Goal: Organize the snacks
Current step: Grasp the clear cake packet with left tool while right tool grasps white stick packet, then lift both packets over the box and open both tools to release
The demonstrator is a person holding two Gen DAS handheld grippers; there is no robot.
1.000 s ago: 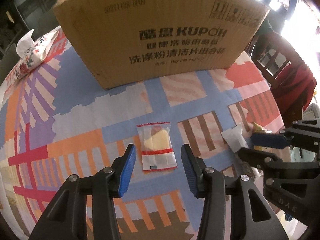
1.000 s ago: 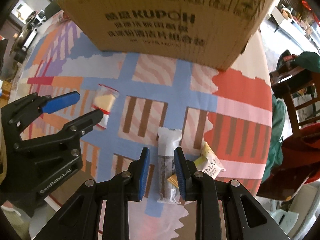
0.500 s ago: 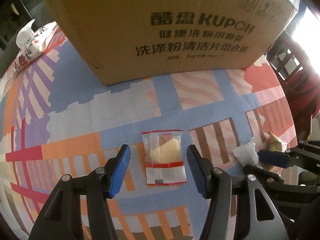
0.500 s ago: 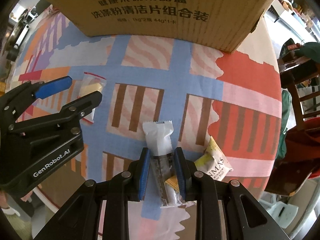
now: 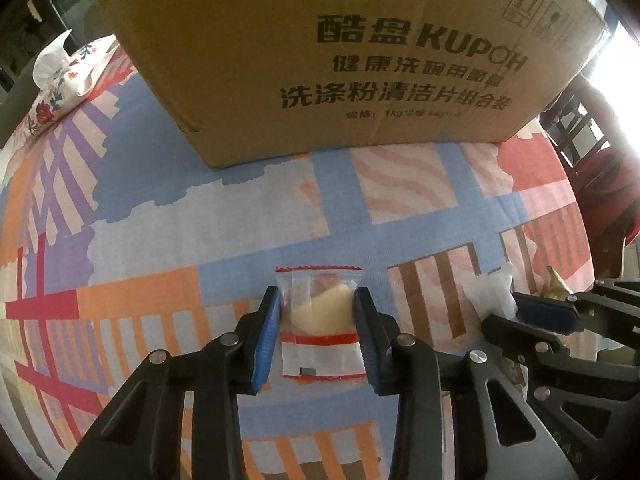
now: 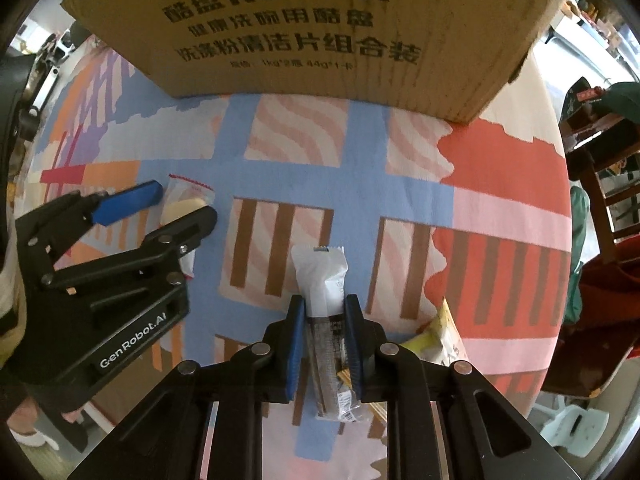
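My left gripper [image 5: 316, 308] is shut on a clear snack packet with red stripes and a yellow piece inside [image 5: 320, 320], low over the patterned tablecloth [image 5: 160, 240]. My right gripper [image 6: 325, 312] is shut on a long white and dark snack bar wrapper [image 6: 322, 280]. A big cardboard box [image 5: 340, 60] printed KUPOH stands behind both; it also fills the top of the right wrist view [image 6: 320, 28]. The left gripper with its packet [image 6: 184, 200] shows at the left of the right wrist view. The right gripper [image 5: 516, 308] shows at the right of the left wrist view.
A yellow snack packet [image 6: 444, 340] lies just right of my right gripper. A floral tissue pack [image 5: 64, 84] lies at the far left of the table. Wooden chairs with red cloth [image 6: 600, 240] stand past the table's right edge.
My left gripper has closed onto the clear packet. Both grippers have moved forward toward the cardboard box, the right one carrying the white bar.
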